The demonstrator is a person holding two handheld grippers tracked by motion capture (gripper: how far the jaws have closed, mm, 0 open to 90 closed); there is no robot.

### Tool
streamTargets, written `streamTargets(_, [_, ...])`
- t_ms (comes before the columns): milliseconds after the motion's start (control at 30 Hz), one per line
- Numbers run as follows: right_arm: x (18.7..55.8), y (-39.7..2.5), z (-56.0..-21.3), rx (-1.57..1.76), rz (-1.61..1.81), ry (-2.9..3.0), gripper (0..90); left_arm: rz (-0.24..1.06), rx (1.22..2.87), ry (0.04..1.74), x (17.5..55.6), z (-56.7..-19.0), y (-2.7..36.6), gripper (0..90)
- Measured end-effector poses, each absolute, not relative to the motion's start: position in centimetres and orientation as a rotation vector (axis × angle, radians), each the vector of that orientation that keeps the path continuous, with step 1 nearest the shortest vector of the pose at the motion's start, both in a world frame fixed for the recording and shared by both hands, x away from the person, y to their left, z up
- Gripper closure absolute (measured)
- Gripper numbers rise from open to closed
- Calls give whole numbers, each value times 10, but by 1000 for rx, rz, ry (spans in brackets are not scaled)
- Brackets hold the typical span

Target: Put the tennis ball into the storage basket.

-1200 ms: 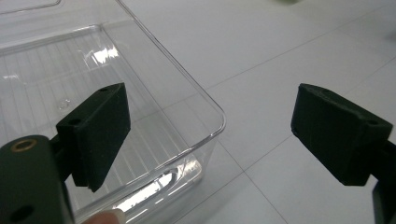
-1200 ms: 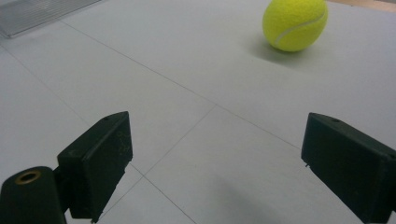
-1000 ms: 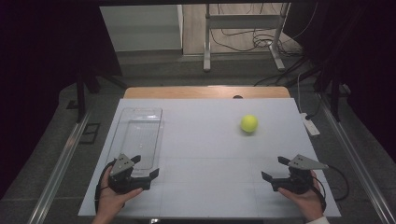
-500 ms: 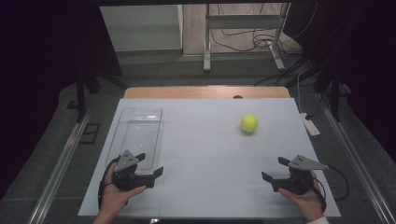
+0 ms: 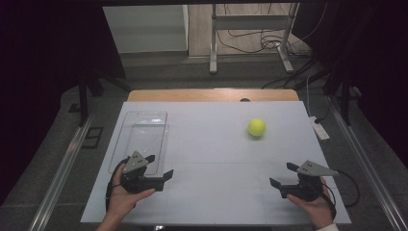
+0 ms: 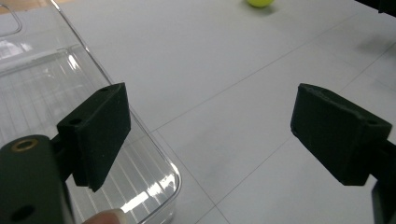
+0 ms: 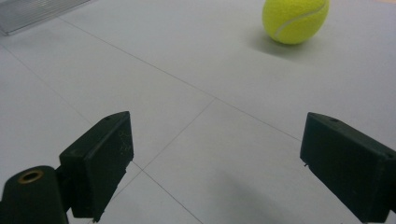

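Note:
A yellow-green tennis ball [image 5: 257, 127] lies on the white table toward the back right; it also appears as the ball [image 7: 295, 19] in the right gripper view and the ball [image 6: 259, 2] at the top edge of the left gripper view. A clear plastic tray [image 5: 142, 138] rests at the left, seen close as the tray [image 6: 37, 88]. My left gripper [image 5: 159, 166] is open at the tray's near right corner, nothing between its jaws. My right gripper [image 5: 284, 175] is open near the front right, well short of the ball, holding nothing.
The white table [image 5: 216, 159] ends in a wooden strip [image 5: 211, 95] at the back. A white power strip [image 5: 319, 128] lies at the right edge. Beyond the table are a metal stand [image 5: 250, 33] and floor cables.
The left gripper has shifted slightly toward the right and turned a little at the tray's near corner. The right gripper and the ball have stayed in place.

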State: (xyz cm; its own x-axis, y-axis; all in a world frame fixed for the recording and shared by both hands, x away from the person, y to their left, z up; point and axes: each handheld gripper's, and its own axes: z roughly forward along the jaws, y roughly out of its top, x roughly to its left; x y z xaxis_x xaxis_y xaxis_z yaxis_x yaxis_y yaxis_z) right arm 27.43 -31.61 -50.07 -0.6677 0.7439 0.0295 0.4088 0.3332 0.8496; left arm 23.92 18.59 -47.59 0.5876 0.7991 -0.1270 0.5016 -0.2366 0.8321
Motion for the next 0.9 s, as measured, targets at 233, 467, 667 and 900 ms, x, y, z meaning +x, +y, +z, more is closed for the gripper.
streamTargets(233, [274,-316,-502,1023,1261,2243,98,397,1906,1046,243,-475,184,135])
streamTargets(467, [275,-316,-502,1022,1258,2246,98,389,1911,1044,247,-473,182,135])
streamTargets(667, [275,-316,-503,1020,1258,2247,98,383,1915,1034,250,-470,178,135])
streamTargets(900, [274,-316,-503,1023,1254,2247,99,376,1921,1023,254,-468,175,135])
